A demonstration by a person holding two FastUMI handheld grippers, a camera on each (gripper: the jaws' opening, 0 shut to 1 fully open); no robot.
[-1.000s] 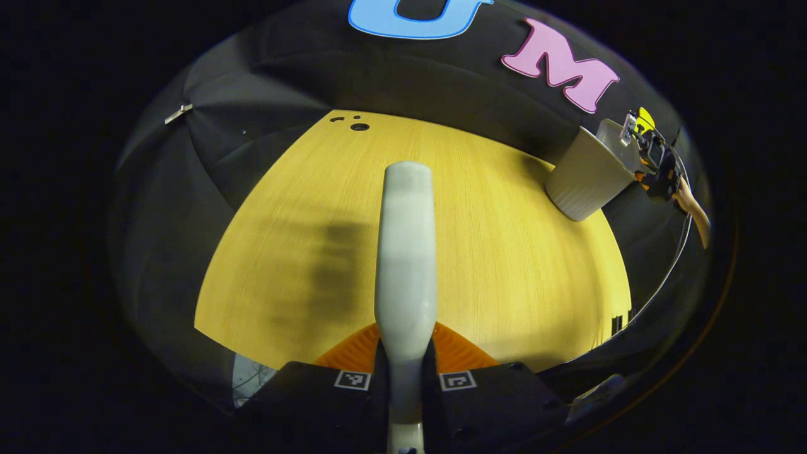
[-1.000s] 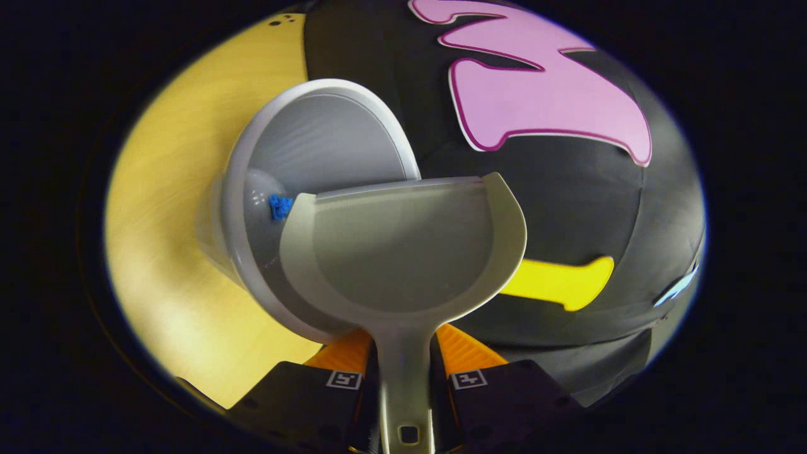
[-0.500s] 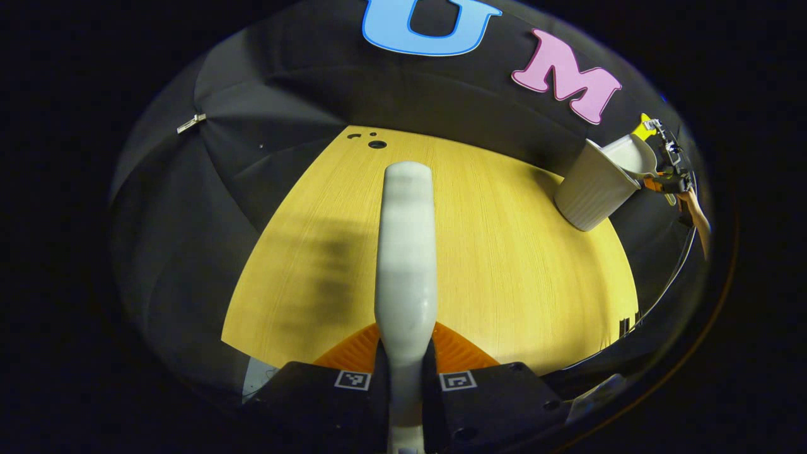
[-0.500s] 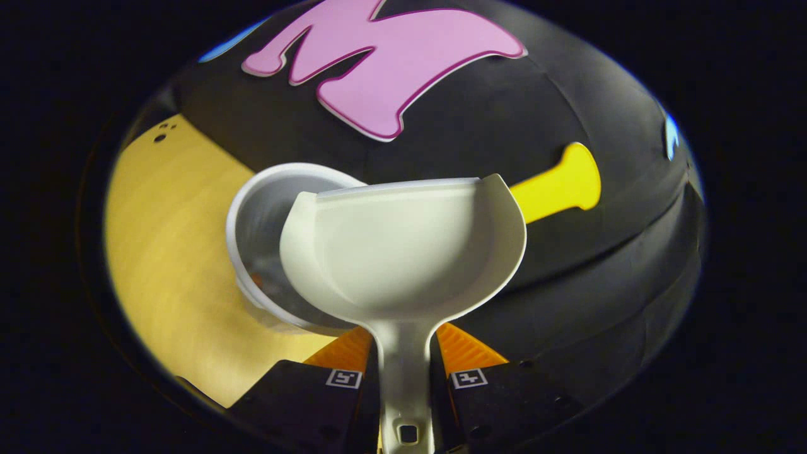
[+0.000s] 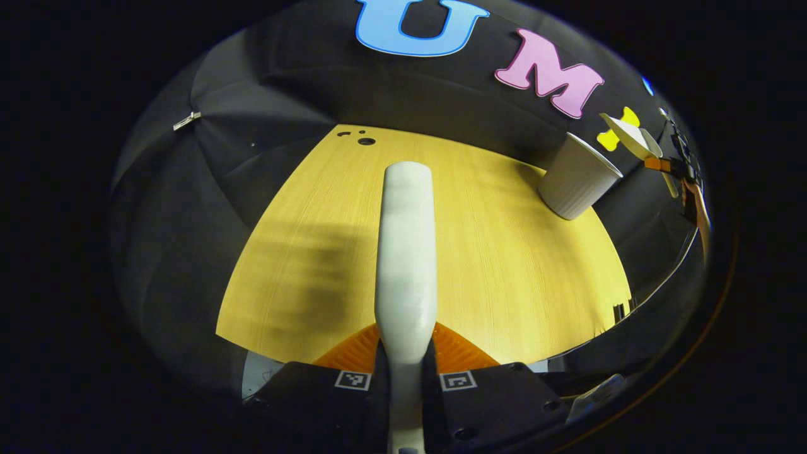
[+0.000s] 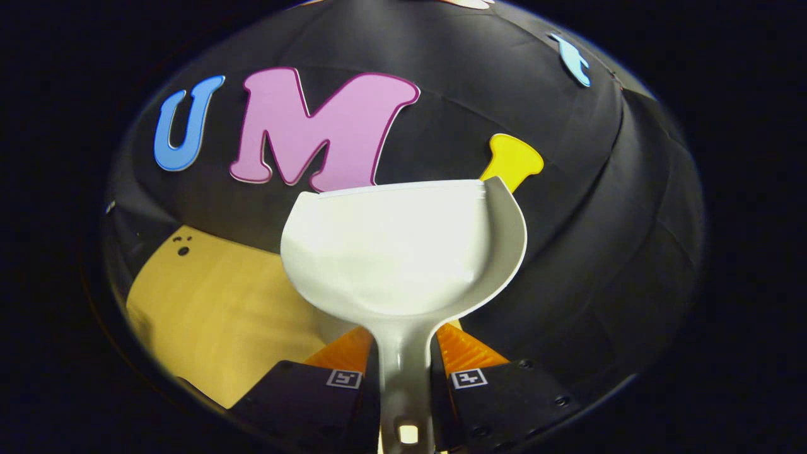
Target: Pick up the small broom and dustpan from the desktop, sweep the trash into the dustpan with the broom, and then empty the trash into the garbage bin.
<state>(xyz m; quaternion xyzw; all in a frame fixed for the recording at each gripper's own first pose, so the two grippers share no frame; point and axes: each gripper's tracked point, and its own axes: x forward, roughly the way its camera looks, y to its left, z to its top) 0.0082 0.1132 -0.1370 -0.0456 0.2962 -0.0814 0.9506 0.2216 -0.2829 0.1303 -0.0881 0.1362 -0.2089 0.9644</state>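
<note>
In the left gripper view my left gripper (image 5: 406, 348) is shut on the white small broom (image 5: 406, 246), which points forward above the yellow desktop (image 5: 504, 277). The white ribbed garbage bin (image 5: 577, 186) stands upright at the desktop's far right edge. Just right of it and higher, the dustpan (image 5: 632, 137) is seen edge-on, held by my right gripper (image 5: 657, 164) with a hand behind it. In the right gripper view my right gripper (image 6: 403, 350) is shut on the handle of the white dustpan (image 6: 403, 252). Its scoop is level and holds nothing that I can see.
Small dark holes (image 5: 364, 140) mark the desktop's far corner; the same holes (image 6: 183, 250) appear in the right gripper view. Black cloth walls close the booth behind and on both sides. A broad shadow lies on the desktop left of the broom.
The dustpan has swung back from its tilt over the bin's mouth to level and moved off to the right. The bin has slipped behind the scoop in the right gripper view. The broom barely moved.
</note>
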